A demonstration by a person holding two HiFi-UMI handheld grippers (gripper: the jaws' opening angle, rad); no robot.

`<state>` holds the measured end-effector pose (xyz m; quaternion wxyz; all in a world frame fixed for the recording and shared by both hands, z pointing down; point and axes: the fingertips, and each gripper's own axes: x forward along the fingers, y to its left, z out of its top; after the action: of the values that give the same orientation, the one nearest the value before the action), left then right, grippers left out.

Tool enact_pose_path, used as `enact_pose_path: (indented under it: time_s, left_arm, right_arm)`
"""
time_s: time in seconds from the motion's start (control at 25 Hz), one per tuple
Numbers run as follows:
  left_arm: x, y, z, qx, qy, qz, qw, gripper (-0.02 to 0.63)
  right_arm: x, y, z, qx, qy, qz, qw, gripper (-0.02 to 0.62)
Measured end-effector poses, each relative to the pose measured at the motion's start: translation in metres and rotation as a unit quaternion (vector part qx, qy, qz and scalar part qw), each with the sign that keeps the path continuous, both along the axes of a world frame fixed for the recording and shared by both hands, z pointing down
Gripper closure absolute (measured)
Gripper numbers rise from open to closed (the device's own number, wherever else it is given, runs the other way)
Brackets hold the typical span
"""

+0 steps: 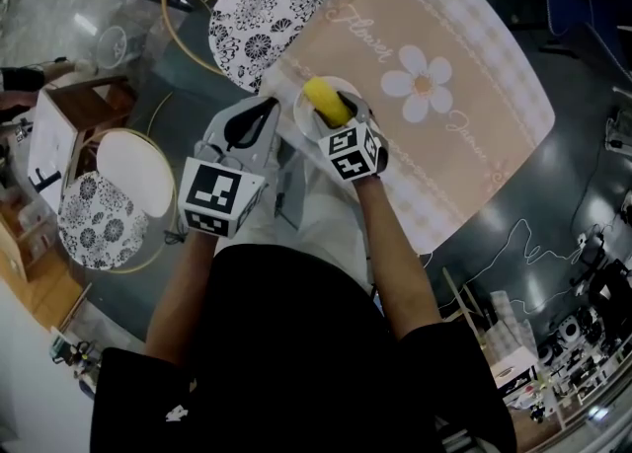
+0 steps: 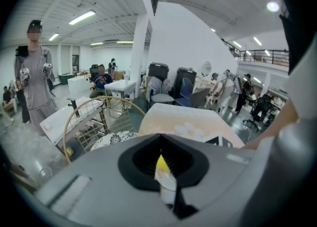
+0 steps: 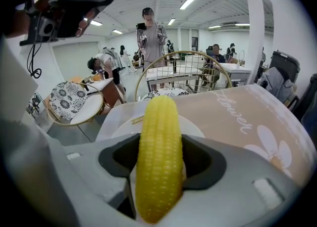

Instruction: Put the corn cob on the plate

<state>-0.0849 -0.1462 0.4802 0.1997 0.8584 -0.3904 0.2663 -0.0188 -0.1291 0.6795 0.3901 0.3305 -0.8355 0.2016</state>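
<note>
Currently: corn cob clamped over the plate.

I read the right gripper point(image 3: 159, 169) pinching the knobbly yellow corn cob point(image 3: 158, 142) over the round white plate point(image 1: 302, 117), at the near edge of the beige flower-print tablecloth point(image 1: 444, 145). The cob's long axis runs along the jaws, tip pointing far-left. The left gripper point(image 2: 166, 181), jaws pressed together, sits just left of the plate. A floral-cushioned wire chair point(image 1: 262, 12) stands beyond.

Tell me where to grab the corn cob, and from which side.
Grip the corn cob at its middle, jaws across its round width, coming in along its length from the near end. It is long and evenly thick, so both sides should seat well. The right gripper holds it this way over the plate.
</note>
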Motion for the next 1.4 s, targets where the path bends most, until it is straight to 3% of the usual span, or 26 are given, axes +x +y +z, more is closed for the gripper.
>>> enact_pose_path:
  time_s: [0.92, 1.08, 1.28, 1.4]
  left_arm:
    - [0.007, 0.002, -0.013, 0.009, 0.01, 0.002, 0.9999, 0.6]
    - [0.011, 0.002, -0.017, 0.013, 0.015, 0.006, 0.9998, 0.6]
    - [0.013, -0.006, -0.04, 0.018, 0.066, -0.024, 0.9974, 0.6]
    - [0.02, -0.009, -0.057, 0.037, 0.07, -0.015, 0.9967, 0.601]
  right_arm:
    - [0.008, -0.002, -0.034, 0.029, -0.019, 0.008, 0.999, 0.351]
    - [0.016, -0.007, -0.052, 0.051, -0.029, 0.02, 0.998, 0.385]
    - [0.033, -0.021, -0.089, 0.092, -0.035, 0.052, 0.994, 0.444]
    - [0.044, -0.029, -0.118, 0.122, -0.049, 0.072, 0.989, 0.471]
